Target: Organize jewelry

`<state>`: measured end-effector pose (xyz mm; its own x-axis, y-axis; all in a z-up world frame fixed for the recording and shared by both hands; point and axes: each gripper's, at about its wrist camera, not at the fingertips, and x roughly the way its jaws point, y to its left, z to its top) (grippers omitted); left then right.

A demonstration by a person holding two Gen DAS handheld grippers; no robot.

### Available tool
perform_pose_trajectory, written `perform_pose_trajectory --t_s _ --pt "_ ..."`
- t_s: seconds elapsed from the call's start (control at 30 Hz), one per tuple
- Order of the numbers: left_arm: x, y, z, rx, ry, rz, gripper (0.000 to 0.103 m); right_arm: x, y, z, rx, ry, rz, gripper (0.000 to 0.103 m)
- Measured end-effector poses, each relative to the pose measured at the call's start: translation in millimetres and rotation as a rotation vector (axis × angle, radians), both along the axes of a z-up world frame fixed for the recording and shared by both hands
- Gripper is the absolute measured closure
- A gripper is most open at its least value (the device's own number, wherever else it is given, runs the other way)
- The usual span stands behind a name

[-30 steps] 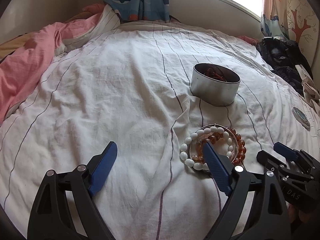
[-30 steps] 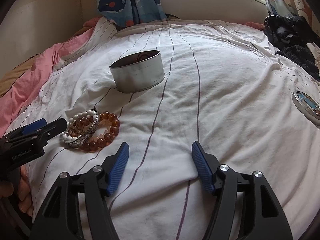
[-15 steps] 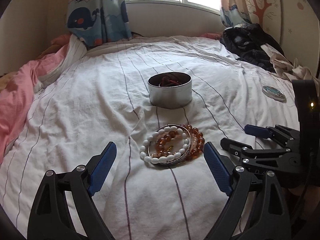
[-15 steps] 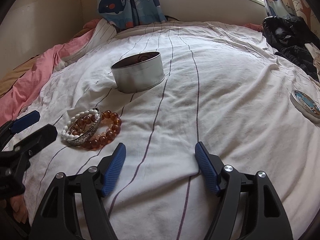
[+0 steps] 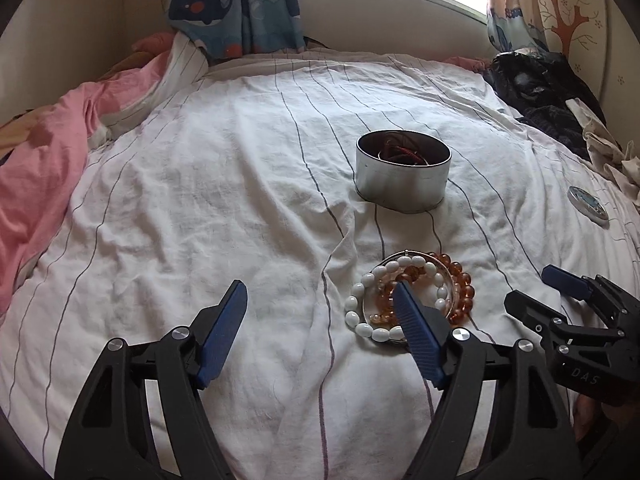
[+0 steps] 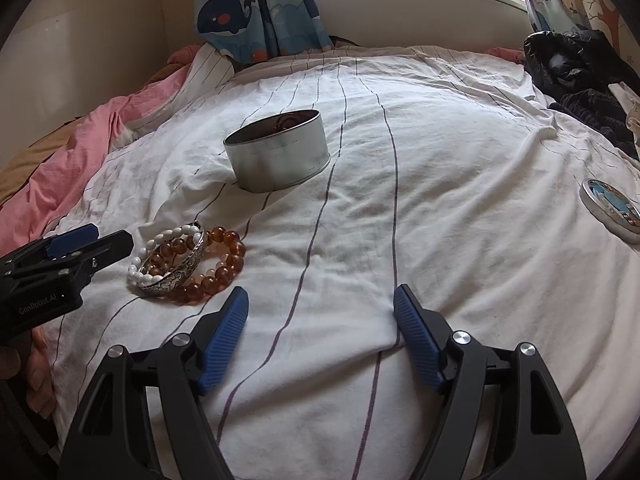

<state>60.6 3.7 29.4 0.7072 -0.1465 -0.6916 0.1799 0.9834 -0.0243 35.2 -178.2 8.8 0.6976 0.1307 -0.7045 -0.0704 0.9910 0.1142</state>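
Three bracelets lie piled on the striped white sheet: a white bead bracelet (image 5: 360, 304) (image 6: 148, 256), an amber bead bracelet (image 5: 460, 284) (image 6: 228, 264) and a silver bangle (image 6: 180, 272). Beyond them stands an open round metal tin (image 5: 402, 184) (image 6: 280, 156) with dark red cords inside. My left gripper (image 5: 320, 286) (image 6: 110, 236) hovers just short of the pile. Its jaws are closing with nothing between them, and its right finger hides part of the pile. To the right of the pile, my right gripper (image 6: 320, 292) (image 5: 534, 290) stands open over bare sheet.
A round lid with a picture (image 6: 612, 208) (image 5: 588, 204) lies on the sheet at the right. Dark clothes (image 5: 540, 92) are heaped at the far right. A pink blanket (image 5: 48, 152) is bunched along the left, with whale curtains (image 5: 236, 4) and a window behind.
The left view has swung left since half a second ago, so the pile sits behind the right finger instead of between the jaws. The left jaws are narrower, the right jaws slightly wider.
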Motion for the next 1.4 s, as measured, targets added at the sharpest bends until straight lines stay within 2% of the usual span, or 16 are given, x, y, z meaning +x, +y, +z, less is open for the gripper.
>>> perform_pose_trajectory --t_s 0.07,0.13,0.2,0.27,0.37,0.47,0.57,0.6,0.67,0.8,1.0,1.1,1.17,1.3,1.4 --pt "-0.6 -8.6 0.8 0.037 -0.012 -0.026 0.031 -0.4 -0.1 0.3 0.000 -0.003 -0.001 0.031" --pt "-1.0 -17.1 -0.6 0.086 -0.015 -0.046 0.037 -4.1 -1.2 3.3 0.004 -0.033 -0.010 0.031" --pt "-2.7 -16.8 3.5 0.099 -0.031 -0.033 0.037 -11.2 -2.8 10.9 0.030 -0.086 -0.006 0.031" --pt "-3.7 -8.3 11.6 0.099 -0.045 0.006 0.037 -12.8 1.2 19.6 0.090 -0.113 0.044 0.032" --pt "-3.8 12.3 22.3 0.066 -0.062 0.085 0.036 0.5 20.2 24.7 0.169 -0.072 0.157 0.047" --pt "-4.0 28.9 26.7 0.018 -0.068 0.132 0.032 19.1 42.4 20.7 0.159 -0.010 0.208 0.061" --pt "-4.0 36.9 25.6 -0.016 -0.066 0.149 0.029 34.4 54.3 14.8 0.164 0.047 0.220 0.065" --pt "-2.8 37.8 24.5 -0.023 -0.061 0.152 0.028 37.8 56.1 11.6 0.161 0.068 0.217 0.075" --pt "-1.1 39.1 21.7 -0.037 -0.051 0.153 0.027 42.1 57.8 7.1 0.161 0.097 0.221 0.088" --pt "0.7 40.6 19.4 -0.054 -0.044 0.161 0.027 34.9 54.4 13.4 0.163 0.069 0.236 0.096" --pt "-4.7 39.6 26.5 -0.069 -0.082 0.154 0.027 10.8 22.6 32.8 0.204 0.013 0.182 0.098" --pt "-9.3 28.5 28.4 -0.054 -0.100 0.106 0.026 0.6 -7.7 35.2 0.267 0.018 0.134 0.098" --pt "-13.6 14.4 28.6 -0.035 -0.111 0.043 0.026 -4.0 -25.5 35.9 0.271 0.017 0.093 0.098" --pt "-23.4 -24.3 26.3 0.009 -0.113 -0.133 0.025 -6.5 -51.3 31.3 0.276 0.024 0.018 0.098" --pt "-28.3 -53.0 23.2 0.000 -0.080 -0.277 0.025 -6.1 -60.1 27.0 0.271 0.023 -0.039 0.098"
